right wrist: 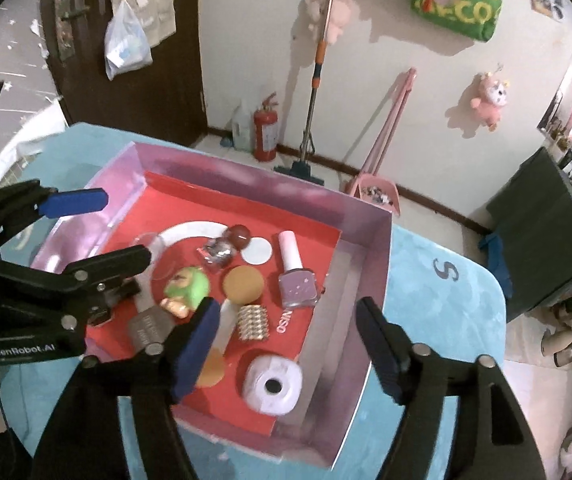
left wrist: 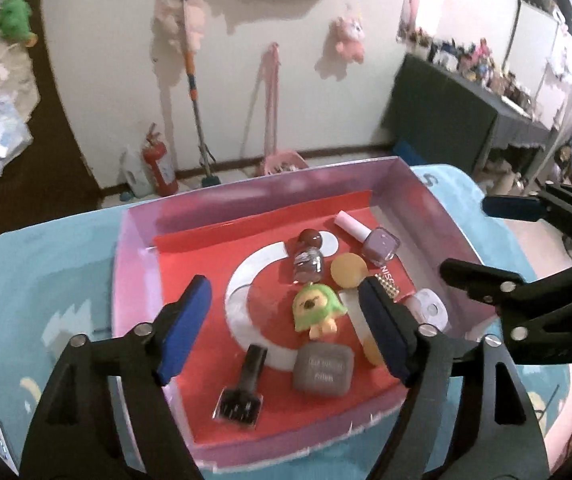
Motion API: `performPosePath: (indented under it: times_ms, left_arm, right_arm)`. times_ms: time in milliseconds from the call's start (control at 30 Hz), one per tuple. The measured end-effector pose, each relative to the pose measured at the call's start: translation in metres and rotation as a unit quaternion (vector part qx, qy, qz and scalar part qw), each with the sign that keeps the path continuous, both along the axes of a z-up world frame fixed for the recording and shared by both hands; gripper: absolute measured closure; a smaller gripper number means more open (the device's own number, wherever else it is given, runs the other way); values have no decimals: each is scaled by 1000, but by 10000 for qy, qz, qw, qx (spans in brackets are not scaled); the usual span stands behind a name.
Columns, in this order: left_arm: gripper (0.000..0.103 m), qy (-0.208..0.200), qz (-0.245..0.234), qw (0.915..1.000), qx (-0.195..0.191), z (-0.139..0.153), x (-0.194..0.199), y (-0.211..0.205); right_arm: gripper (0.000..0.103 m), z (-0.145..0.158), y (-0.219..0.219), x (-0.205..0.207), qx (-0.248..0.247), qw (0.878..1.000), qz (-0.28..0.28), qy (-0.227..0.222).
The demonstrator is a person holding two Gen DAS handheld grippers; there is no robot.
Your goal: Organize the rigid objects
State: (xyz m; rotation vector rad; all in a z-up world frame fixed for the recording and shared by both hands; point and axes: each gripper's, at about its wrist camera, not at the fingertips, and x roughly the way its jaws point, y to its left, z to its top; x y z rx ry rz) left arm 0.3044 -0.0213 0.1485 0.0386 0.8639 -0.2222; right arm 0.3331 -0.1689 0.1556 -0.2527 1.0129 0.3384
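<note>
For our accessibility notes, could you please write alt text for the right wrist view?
A shallow pink box with a red liner holds a lilac nail polish bottle, a green-haired toy figure, an orange sponge puff and a white rounded case. The open right hand-held gripper hovers over it; the open left hand-held gripper enters from the left.

Two close wrist views angled down from opposite sides, sharing the pink box (left wrist: 138,216) (right wrist: 370,280).
</note>
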Motion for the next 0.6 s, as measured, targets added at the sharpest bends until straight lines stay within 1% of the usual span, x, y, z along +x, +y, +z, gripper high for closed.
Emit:
performPosePath:
  times_ms: [67,100,167,233,300,433,533,600]
  left_arm:
    - [23,-258,106,9996,-60,5,-19,6]
    - [21,-362,145,9992,-89,7,-24,10]
    - [17,-595,213,9979,-143,9,-40,14]
    - [11,-822,273,9961,-164,9,-55,18]
    - [9,-981,304,9946,-172,7,-64,18]
    - [9,-1340,490,9897,-94,-5,-79,18]
    - [7,-1383,632,9883,-127,-16,-83,23]
    - [7,-1386,701,9877,-165,-26,-82,25]
  right_arm:
    - [17,9,-1,-13,57,9998,-47,-205]
    - [15,14,-1,-21,91,9994,-72,-315]
    - [6,21,-2,-36,207,9984,-133,-516]
    - [2,24,-3,-47,254,9969,-203,-711]
    - [0,25,-3,-60,279,9943,-297,-986]
    - [0,16,-7,-77,411,9894,-484,-1308]
    - [0,-1,-9,-84,538,9860,-619,-1454]
    - [0,-15,-10,-85,589,9851,-671,-1471]
